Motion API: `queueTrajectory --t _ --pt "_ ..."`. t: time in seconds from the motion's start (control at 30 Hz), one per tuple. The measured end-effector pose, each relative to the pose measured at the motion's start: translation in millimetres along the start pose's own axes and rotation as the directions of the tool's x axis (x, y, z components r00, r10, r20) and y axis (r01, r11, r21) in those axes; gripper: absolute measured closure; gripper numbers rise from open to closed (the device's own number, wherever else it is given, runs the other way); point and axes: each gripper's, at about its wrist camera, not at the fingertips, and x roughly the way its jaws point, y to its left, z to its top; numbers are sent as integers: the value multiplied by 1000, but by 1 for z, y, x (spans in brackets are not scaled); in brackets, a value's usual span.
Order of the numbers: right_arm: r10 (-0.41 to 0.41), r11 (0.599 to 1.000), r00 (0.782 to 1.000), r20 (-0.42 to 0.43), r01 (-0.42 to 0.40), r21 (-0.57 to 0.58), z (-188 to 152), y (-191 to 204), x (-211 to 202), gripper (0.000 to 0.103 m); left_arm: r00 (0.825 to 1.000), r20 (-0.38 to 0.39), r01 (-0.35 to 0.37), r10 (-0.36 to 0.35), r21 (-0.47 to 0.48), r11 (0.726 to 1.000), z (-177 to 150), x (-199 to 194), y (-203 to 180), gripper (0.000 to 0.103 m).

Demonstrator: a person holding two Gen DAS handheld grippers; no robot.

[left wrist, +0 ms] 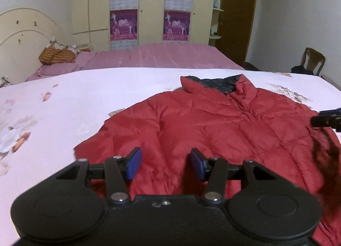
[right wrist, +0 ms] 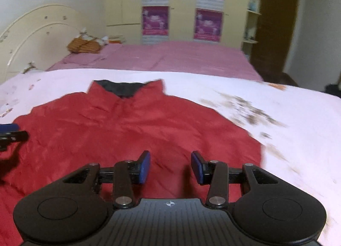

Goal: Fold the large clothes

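Note:
A red puffer jacket with a dark lining at the collar lies spread flat on a pale floral sheet, collar pointing away; it also shows in the right wrist view. My left gripper is open and empty, hovering over the jacket's left lower part. My right gripper is open and empty over the jacket's right lower part. The tip of the right gripper shows at the right edge of the left wrist view, and the left gripper's tip at the left edge of the right wrist view.
The pale floral sheet covers the near surface. Behind it is a pink bed with a cream headboard and an orange bundle. A wardrobe with purple posters, a brown door and a wooden chair stand beyond.

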Motion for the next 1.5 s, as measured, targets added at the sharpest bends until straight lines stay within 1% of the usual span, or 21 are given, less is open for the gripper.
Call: queueTrajectory --t 0.07,0.13,0.23,0.3,0.37,0.43,0.5,0.57,0.63,0.73,0.8,0.87,0.9,0.97,1.0,1.17,1.33,1.4,1.43,1.47,1.5 --pt "33 999 999 -6 -33 -24 -2 11 16 60 1000 -5 -2 2 9 1000 0 11 2 51" --pt "33 998 999 -33 -35 -55 -6 18 37 60 1000 -5 -3 3 5 1000 -2 18 8 50" --pt "-15 999 998 -62 13 -36 -16 8 51 60 999 -6 -38 38 -1 999 -7 20 22 50" --pt "-54 999 996 -64 54 -7 -21 -5 48 60 998 -8 -62 62 -11 998 -12 17 32 49" --pt "-91 996 993 -71 93 17 -25 -17 45 60 998 -5 -64 64 -18 998 -15 15 40 49" --pt "-79 996 994 -77 82 45 -26 -24 44 60 998 -4 -64 64 -27 998 -17 11 44 49" --pt "-101 995 992 -81 102 16 -23 -20 42 60 997 3 -72 72 -35 997 -15 -1 42 52" --pt "-99 995 993 -58 100 28 -18 -15 30 60 998 38 -43 45 -47 998 -15 -21 36 52" --pt "-73 996 997 -28 74 45 -17 -8 14 60 999 51 -6 7 -25 1000 -19 -40 18 52" --pt "-15 1000 1000 -18 15 25 -25 15 -3 60 999 46 24 -24 1 1000 -30 -57 -11 51" --pt "27 1000 999 -25 -27 3 -30 35 -6 60 999 31 7 -7 -2 1000 -38 -61 -22 51" --pt "44 998 998 -32 -45 -40 -37 53 -7 60 1000 21 -5 5 -8 1000 -47 -63 -26 51" --pt "38 997 999 -40 -40 -65 -40 60 -6 60 1000 1 -1 1 -13 1000 -52 -62 -26 51" --pt "5 996 998 -62 -11 -89 -46 65 1 60 1000 -12 -10 10 16 1000 -60 -63 -26 49" --pt "-7 997 997 -74 1 -82 -49 63 6 60 1000 -17 -20 21 30 999 -63 -64 -25 48" --pt "-75 997 994 -85 73 -24 -53 43 13 60 999 -20 -25 25 10 1000 -68 -68 -11 47" --pt "-77 997 991 -106 76 -14 -54 35 20 60 1000 -23 -15 14 -2 1000 -69 -70 -8 46" --pt "-73 997 991 -112 74 6 -49 33 16 60 1000 -15 -24 24 0 1000 -69 -80 -7 40" --pt "-65 997 992 -106 69 35 -48 30 9 60 999 -4 -38 38 0 999 -71 -88 -6 25" --pt "-58 996 994 -95 65 68 -48 26 1 59 998 4 -59 59 -4 998 -73 -93 -5 4" --pt "-59 994 994 -88 66 87 -49 23 -6 48 996 13 -83 83 -11 997 -77 -100 -3 0"
